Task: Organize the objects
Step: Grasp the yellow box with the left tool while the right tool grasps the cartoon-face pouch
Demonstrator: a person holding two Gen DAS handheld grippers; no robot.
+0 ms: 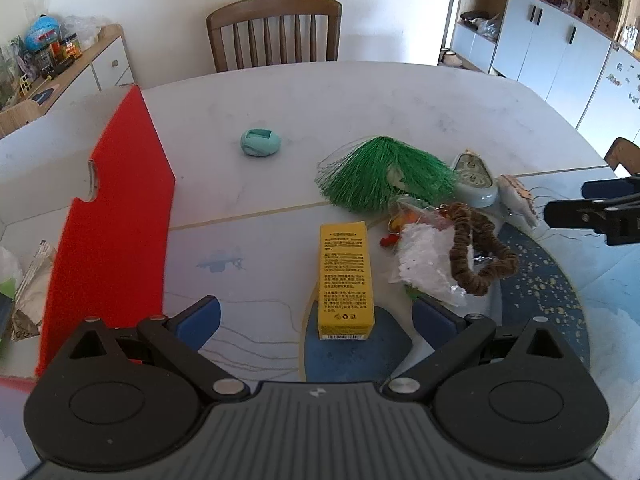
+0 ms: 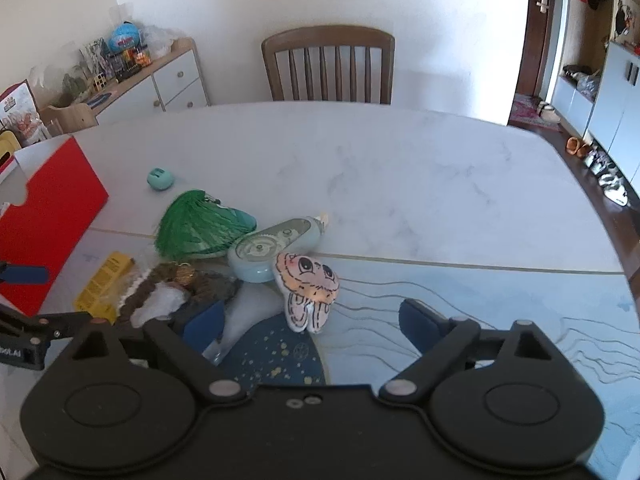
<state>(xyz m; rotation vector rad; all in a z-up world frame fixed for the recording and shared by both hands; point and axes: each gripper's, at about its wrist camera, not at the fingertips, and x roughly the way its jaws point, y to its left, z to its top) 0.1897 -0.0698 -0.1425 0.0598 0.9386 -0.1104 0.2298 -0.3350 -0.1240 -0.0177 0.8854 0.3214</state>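
Observation:
A heap of small objects lies on the white table [image 1: 360,96]. A yellow box [image 1: 346,280] lies lengthwise between the fingers of my left gripper [image 1: 316,320], which is open; the pads stand apart from the box. Beside the box are a clear bag [image 1: 420,268], a brown braided loop [image 1: 472,252], a green tassel [image 1: 380,176] and a pale blue tape dispenser [image 2: 268,248]. A pink jellyfish plush [image 2: 308,284] lies just ahead of my right gripper [image 2: 312,322], open, nothing touching its pads. A teal egg-shaped thing [image 1: 260,142] lies alone farther back.
A red-walled box [image 1: 116,216] stands open at the left with bags inside. A wooden chair [image 1: 276,32] is at the table's far side. A blue patterned mat [image 2: 480,292] covers the near part. A sideboard [image 2: 168,80] and cabinets [image 1: 560,48] line the walls.

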